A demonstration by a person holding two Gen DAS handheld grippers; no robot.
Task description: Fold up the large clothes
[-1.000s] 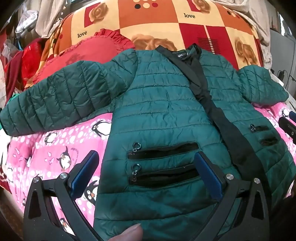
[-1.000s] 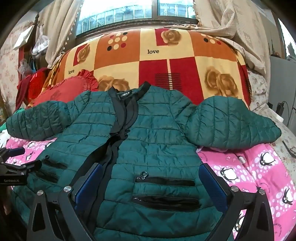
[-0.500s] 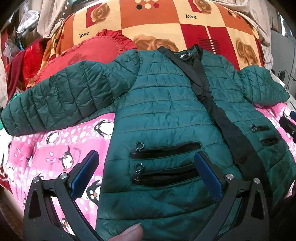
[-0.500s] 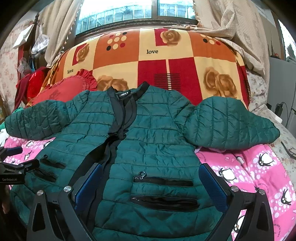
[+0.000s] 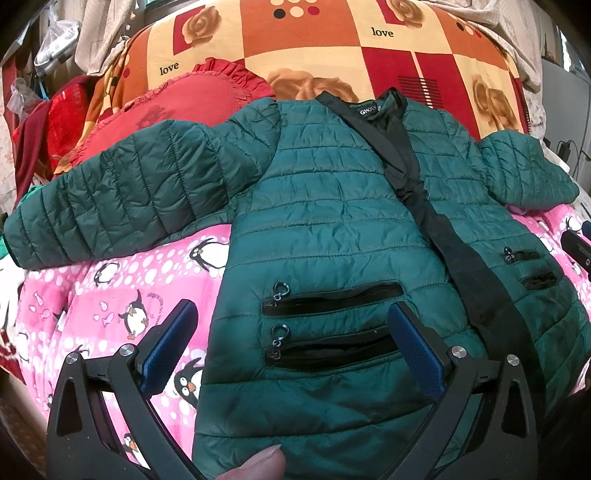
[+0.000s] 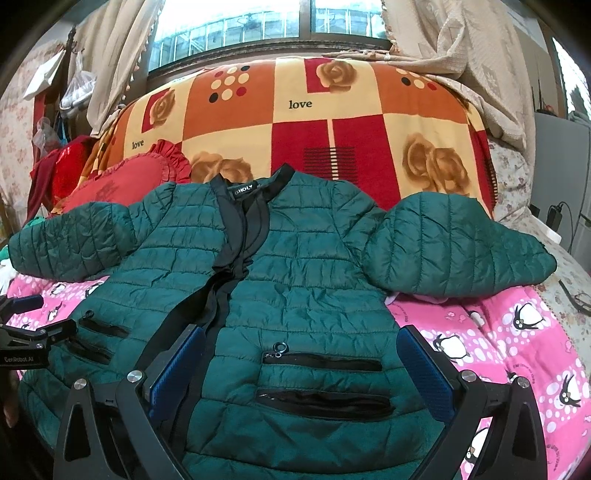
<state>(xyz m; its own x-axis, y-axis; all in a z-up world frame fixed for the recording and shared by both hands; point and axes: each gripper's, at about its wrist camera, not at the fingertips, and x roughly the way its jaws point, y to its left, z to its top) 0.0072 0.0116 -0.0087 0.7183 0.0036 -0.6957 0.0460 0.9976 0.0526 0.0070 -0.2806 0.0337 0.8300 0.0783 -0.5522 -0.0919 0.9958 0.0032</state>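
A green quilted jacket (image 5: 332, 221) lies front up, sleeves spread, on a pink penguin blanket (image 5: 110, 295). The left gripper (image 5: 291, 332) and right gripper (image 6: 301, 354) hover wide apart, holding nothing. Only the right view shows the window (image 6: 273, 26) at 12 o'clock.

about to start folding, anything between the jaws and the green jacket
Nothing visible. The green jacket lies spread flat on the pink penguin blanket, directly ahead of the open left gripper and open right gripper.
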